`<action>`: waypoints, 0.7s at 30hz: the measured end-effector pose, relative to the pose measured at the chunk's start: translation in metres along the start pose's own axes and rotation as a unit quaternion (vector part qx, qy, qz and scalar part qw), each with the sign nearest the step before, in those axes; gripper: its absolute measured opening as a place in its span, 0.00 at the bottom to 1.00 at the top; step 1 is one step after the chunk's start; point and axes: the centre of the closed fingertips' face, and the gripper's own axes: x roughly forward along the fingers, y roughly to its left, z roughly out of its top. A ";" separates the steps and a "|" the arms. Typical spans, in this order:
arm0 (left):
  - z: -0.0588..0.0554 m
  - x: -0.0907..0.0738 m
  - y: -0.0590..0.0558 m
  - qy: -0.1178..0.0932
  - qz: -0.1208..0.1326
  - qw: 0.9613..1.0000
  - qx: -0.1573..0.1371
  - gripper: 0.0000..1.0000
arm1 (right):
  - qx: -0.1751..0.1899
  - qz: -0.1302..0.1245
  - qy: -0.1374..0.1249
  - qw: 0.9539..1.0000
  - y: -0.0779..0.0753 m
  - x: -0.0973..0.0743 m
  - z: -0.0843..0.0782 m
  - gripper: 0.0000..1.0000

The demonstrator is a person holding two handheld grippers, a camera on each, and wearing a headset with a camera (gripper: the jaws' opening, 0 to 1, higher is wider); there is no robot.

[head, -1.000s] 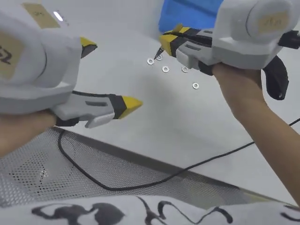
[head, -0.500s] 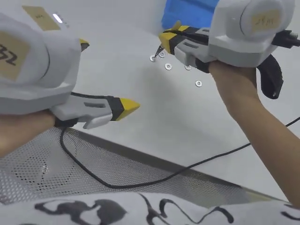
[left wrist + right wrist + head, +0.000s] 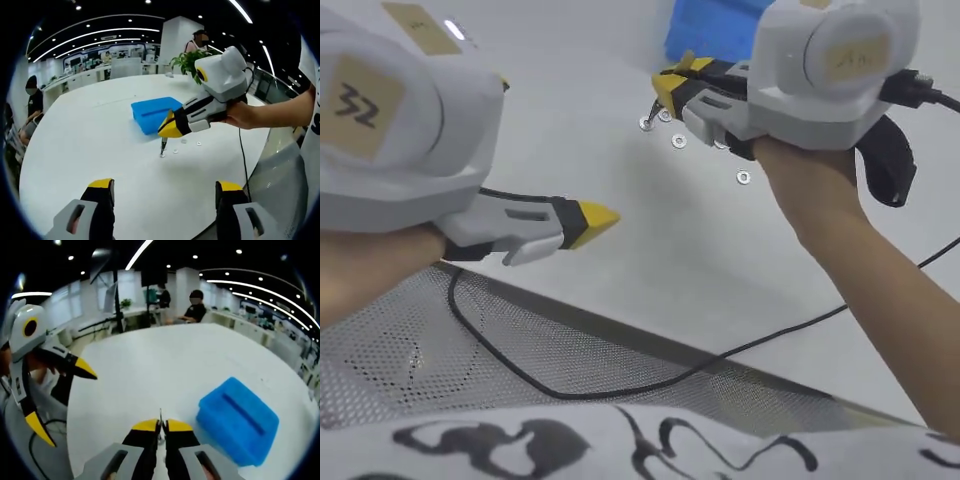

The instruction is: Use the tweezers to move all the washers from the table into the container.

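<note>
At the top centre of the head view, right claw (image 3: 672,88): jaws are pressing together on the tweezers (image 3: 653,110), which are pointing down at the counter (image 3: 620,260).
Tweezer tips: they are sitting at a washer (image 3: 645,124); I cannot tell whether they are already pinching it.
Washers (image 3: 678,141): five are lying flat in a loose cluster on the counter, just below the right claw, none in the container yet.
Container (image 3: 715,28): the blue box is standing in the upper middle of the frame, near the cluster; I cannot tell whether its top is open.
Left claw (image 3: 165,186): jaws are gaping wide and holding nothing, hanging over the lower left of the head view, well apart from the washers.
Risk, slipping: the washer is thin and flat, so the tips are likely skating over it or flicking it away.
Risk, scattering: tips coming down off-centre would be nudging the neighbouring washers apart.
Risk, twisting: the tweezers may be rotating inside the jaws under side load.
Risk, dropping: a weak pinch would be letting go short of the container.
</note>
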 end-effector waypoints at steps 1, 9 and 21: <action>0.000 -0.001 0.000 -0.001 0.001 1.000 0.000 0.86 | 0.003 -0.002 0.002 1.000 -0.001 0.000 0.000 0.00; 0.002 -0.003 0.000 -0.008 0.006 1.000 -0.004 0.98 | 0.006 0.000 -0.013 1.000 -0.006 -0.015 0.020 0.00; 0.000 -0.007 0.011 -0.007 0.037 0.999 -0.003 0.99 | -0.024 -0.032 -0.037 0.999 -0.032 -0.041 0.052 0.00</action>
